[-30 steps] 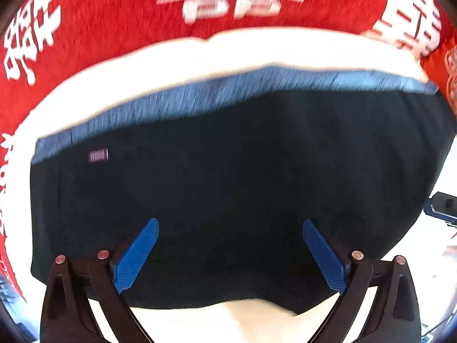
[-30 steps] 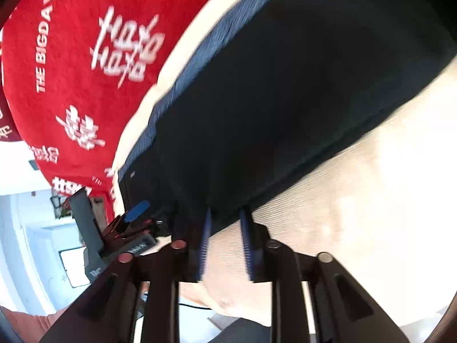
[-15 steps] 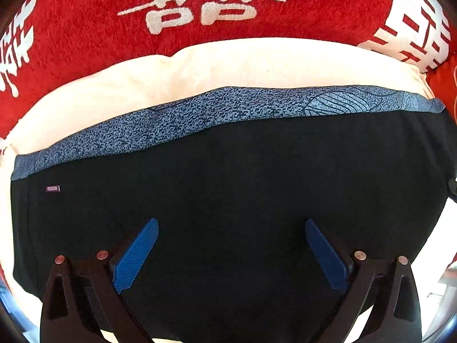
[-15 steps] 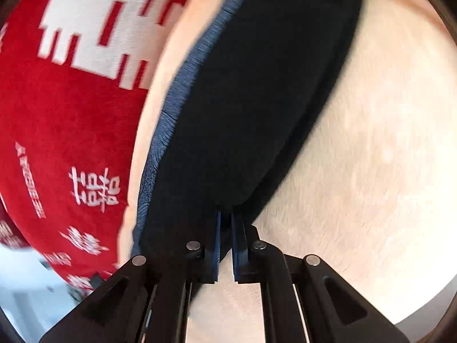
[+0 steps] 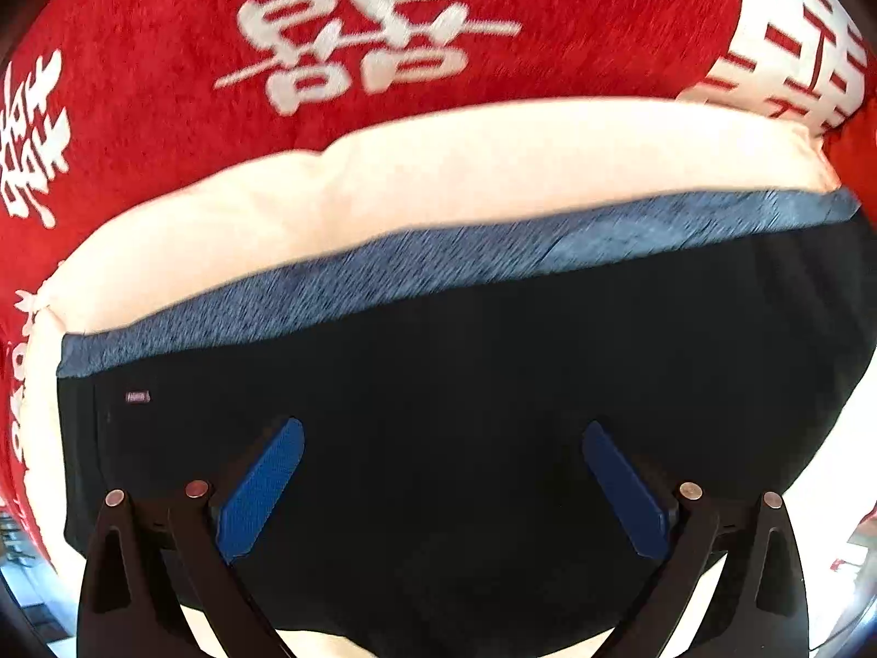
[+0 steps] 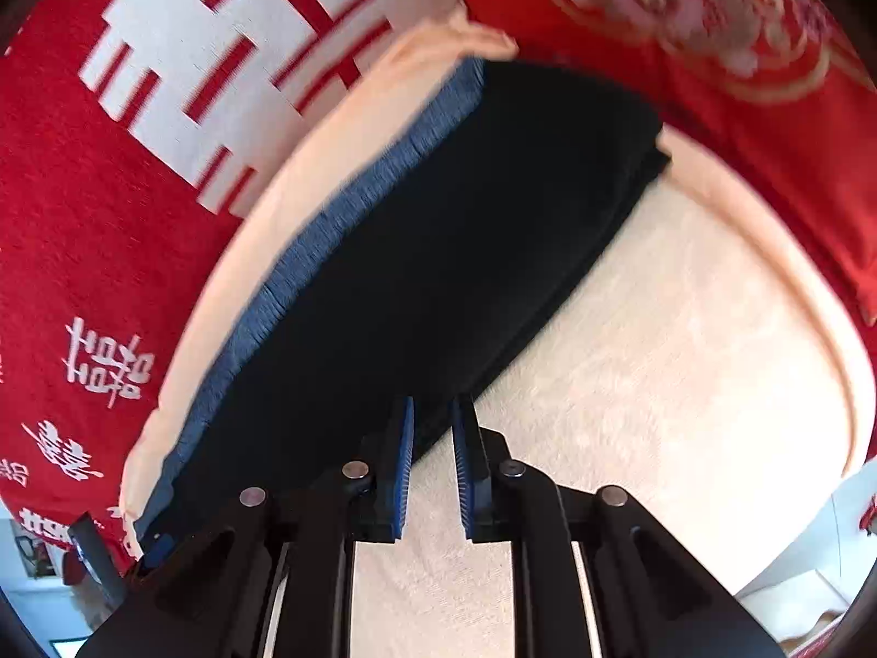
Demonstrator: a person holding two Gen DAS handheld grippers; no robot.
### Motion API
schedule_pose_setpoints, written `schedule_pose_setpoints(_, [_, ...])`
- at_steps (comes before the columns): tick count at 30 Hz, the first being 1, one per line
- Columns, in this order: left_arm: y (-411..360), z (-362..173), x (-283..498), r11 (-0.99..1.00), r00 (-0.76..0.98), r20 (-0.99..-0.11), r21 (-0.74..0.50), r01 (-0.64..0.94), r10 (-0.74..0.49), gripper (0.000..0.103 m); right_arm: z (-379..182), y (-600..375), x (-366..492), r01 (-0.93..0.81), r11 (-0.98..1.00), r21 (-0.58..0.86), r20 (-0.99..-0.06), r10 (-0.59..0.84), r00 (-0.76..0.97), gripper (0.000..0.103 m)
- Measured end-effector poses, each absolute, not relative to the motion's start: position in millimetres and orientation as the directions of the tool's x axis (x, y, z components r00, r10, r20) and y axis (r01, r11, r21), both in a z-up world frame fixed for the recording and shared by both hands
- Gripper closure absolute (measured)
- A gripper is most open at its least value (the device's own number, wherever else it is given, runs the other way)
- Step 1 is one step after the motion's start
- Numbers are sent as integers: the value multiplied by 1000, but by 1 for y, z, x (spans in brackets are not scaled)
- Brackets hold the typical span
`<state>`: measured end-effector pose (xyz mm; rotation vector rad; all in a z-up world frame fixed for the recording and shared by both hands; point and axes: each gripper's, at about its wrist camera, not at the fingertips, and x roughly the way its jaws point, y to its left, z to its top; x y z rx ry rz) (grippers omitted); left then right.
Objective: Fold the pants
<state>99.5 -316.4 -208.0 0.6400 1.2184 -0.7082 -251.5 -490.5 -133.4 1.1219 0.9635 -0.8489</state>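
One garment: black pants (image 5: 493, 384) folded into a broad flat slab, lying on a cream cushion (image 5: 438, 164); a blue-grey speckled waistband (image 5: 383, 274) runs along the far edge.
Label: a small pinkish tag (image 5: 137, 397) sits near the left end under the waistband; its writing is too small to read.
Surrounding writing: the red blanket (image 5: 137, 82) around the cushion carries white double-happiness characters, large and small; no Latin lettering is legible.
Left gripper (image 5: 438, 488): points steeply down over the middle of the pants, jaws wide apart, blue pads (image 5: 257, 493) clear of the cloth, nothing between them.
Right gripper (image 6: 430, 466): tilted down at the near edge of the pants, where black cloth meets cream; its jaws have just been opening to a narrow gap, and no cloth is pinched between them.
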Motion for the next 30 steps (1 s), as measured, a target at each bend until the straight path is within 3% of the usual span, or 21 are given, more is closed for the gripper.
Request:
schedule_pose_setpoints(6, [-377, -203, 103, 646, 195, -963, 30, 763, -186, 0, -142, -501, -184, 771, 479, 420, -893, 65, 446, 87])
schedule_pose_setpoints(11, [-407, -218, 102, 689, 176, -966, -3, 725, -189, 0, -161, -516, -146, 702, 587, 404, -898, 109, 426, 87])
schedule_pose_setpoints(13, [-417, -234, 97, 689, 163, -977, 26, 724, -135, 0, -170, -526, -143, 714, 589, 378, -912, 103, 398, 87])
schedule_pose_setpoints(25, [-399, -219, 56, 687, 213, -965, 52, 725, -152, 0, -166, -614, -231, 863, 410, 296, -928, -91, 362, 87])
schedule_pose_setpoints(30, [-406, -218, 48, 689, 233, -964, 83, 720, -126, 0, -153, -601, -264, 869, 359, 340, -924, -45, 380, 64])
